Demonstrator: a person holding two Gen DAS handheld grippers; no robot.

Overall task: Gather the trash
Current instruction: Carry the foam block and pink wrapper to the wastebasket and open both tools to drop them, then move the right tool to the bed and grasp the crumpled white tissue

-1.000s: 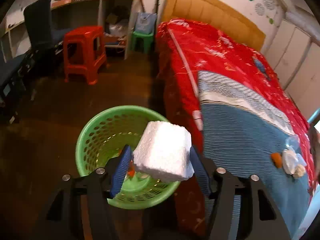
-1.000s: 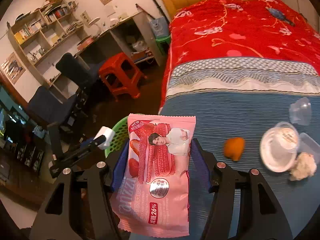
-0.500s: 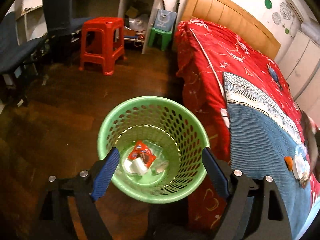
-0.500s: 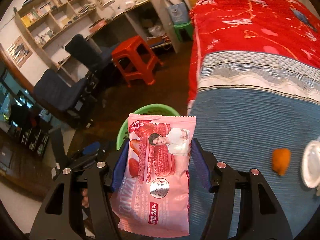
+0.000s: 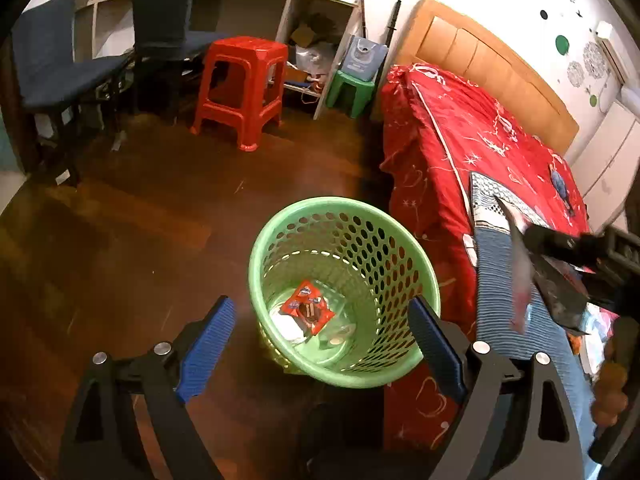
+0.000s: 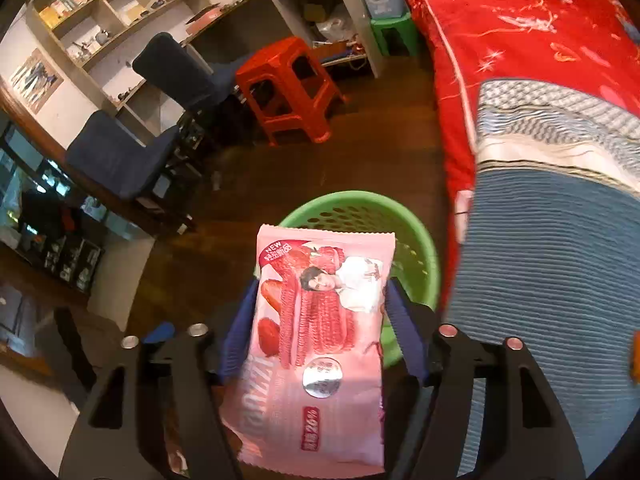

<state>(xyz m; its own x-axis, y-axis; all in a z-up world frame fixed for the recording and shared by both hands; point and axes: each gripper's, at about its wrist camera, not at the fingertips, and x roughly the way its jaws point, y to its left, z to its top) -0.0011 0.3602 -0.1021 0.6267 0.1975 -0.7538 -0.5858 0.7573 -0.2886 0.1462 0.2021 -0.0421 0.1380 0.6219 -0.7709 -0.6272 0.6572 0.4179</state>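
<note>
A green perforated basket (image 5: 360, 240) stands on the wooden floor beside the bed, with a red wrapper (image 5: 306, 306) and white trash in its bottom. My left gripper (image 5: 320, 332) is open and empty, just above the basket's near side. My right gripper (image 6: 320, 320) is shut on a pink snack packet (image 6: 320, 344) and holds it above the basket (image 6: 416, 240). In the left wrist view the right gripper (image 5: 560, 248) comes in from the right over the bed edge, the packet (image 5: 520, 272) seen edge-on.
The bed with red cover (image 5: 460, 140) and blue blanket (image 6: 552, 248) fills the right. A red stool (image 5: 240, 80), a green stool (image 5: 352, 88), dark chairs (image 5: 52, 64) and a desk with shelves stand at the back. More trash lies on the blanket's far right (image 5: 608, 380).
My left gripper opened and the white foam block dropped into the basket; it then drew back to the left. My right gripper carried the pink packet from over the bed to above the basket.
</note>
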